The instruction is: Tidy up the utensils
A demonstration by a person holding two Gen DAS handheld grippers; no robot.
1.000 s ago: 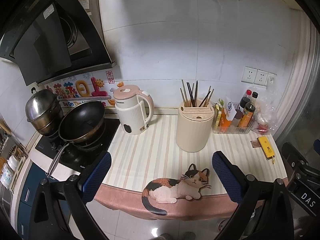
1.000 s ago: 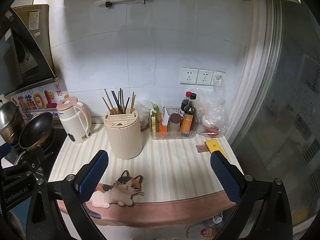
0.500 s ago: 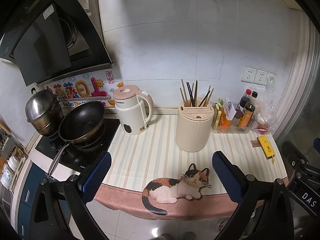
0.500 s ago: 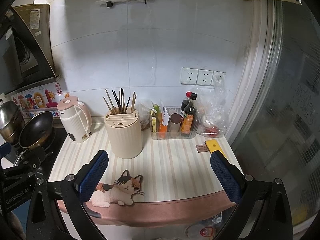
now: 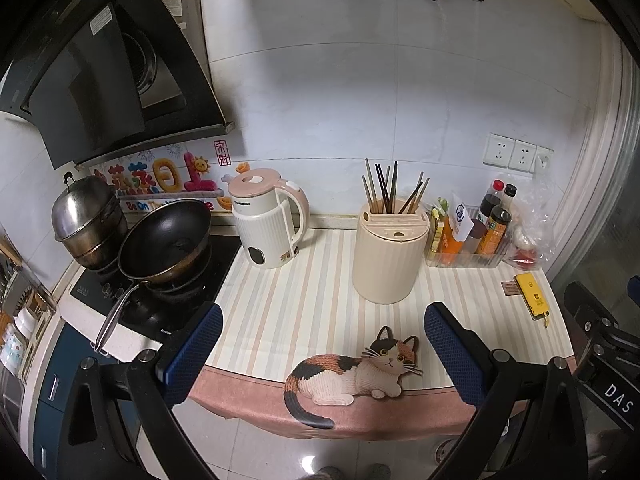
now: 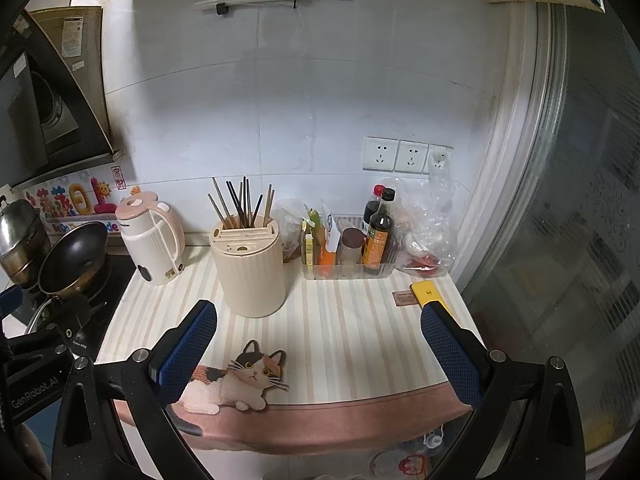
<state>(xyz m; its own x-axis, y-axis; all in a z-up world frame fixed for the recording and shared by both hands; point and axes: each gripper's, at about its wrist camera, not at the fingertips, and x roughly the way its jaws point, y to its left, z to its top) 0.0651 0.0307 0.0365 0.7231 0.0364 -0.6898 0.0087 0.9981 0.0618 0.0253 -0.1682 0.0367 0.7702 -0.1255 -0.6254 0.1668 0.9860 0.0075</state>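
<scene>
Both the left gripper and the right gripper hang wide apart and hold nothing at the near edge of the striped worktop, while the chopsticks stand upright in the cream holder, between the kettle and the tray of bottles.

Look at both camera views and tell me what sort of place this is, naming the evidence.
Almost certainly a small home kitchen: a stove with a frying pan under a range hood, an electric kettle, and a beige holder of chopsticks on the striped counter.
</scene>
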